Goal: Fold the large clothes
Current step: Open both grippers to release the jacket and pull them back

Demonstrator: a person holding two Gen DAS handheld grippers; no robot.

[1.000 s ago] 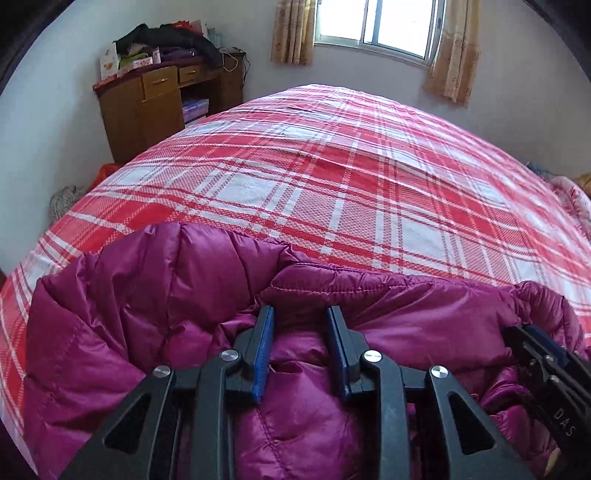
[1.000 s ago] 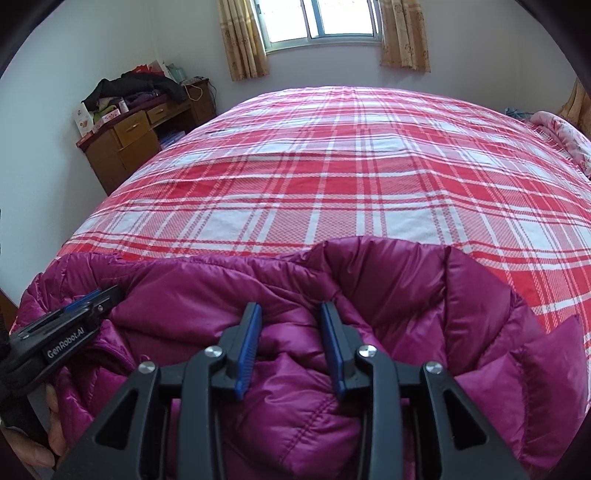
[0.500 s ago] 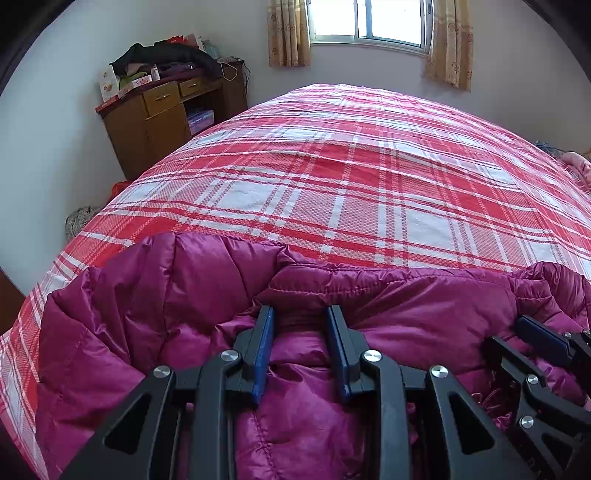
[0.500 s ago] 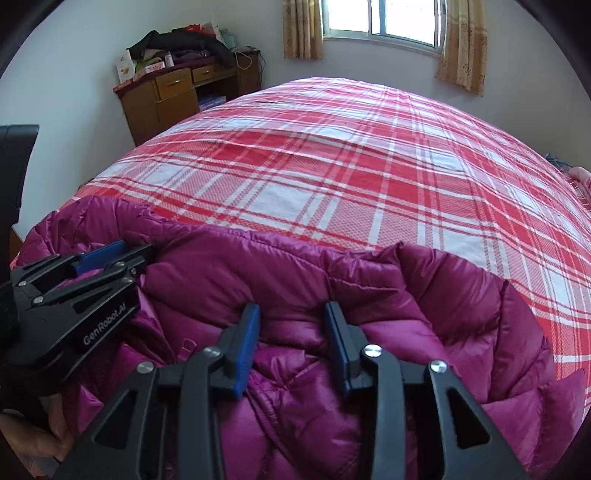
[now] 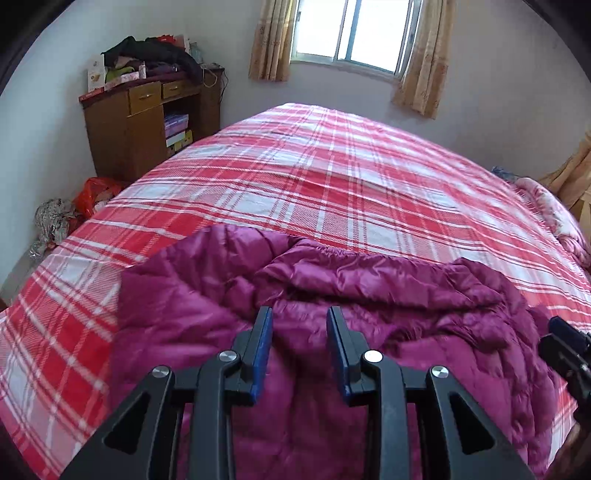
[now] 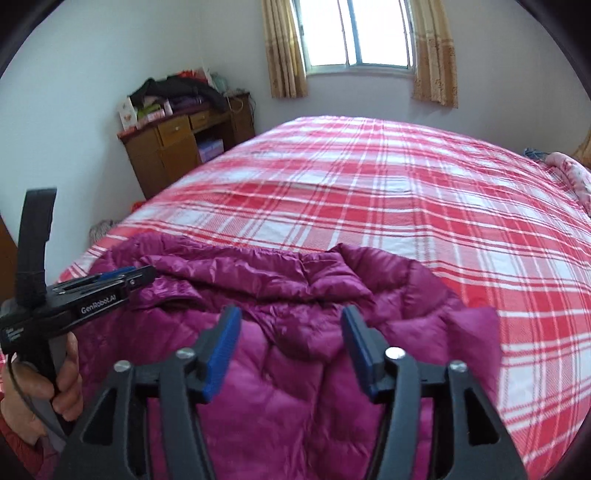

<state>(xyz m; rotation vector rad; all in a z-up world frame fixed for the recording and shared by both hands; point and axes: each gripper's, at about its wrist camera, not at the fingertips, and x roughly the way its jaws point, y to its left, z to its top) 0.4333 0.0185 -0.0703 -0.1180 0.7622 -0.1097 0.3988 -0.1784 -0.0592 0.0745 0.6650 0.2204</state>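
We see the right tool [image 6: 290, 341] opening, empty, over the magenta jacket [image 6: 295, 295]; left tool [image 5: 299, 345] apart, empty.

Pale grey walls [image 5: 498, 92] | bright sliding window [image 5: 354, 33] at far wall, daylight | tan patterned curtains [image 5: 424, 55] either side | wide bed in red-and-white plaid sheet [image 5: 351, 192] | brown wooden cabinet [image 5: 144, 125] left, piled with dark clothes [image 5: 155, 51] and boxes | red bag [image 5: 98, 192] on floor
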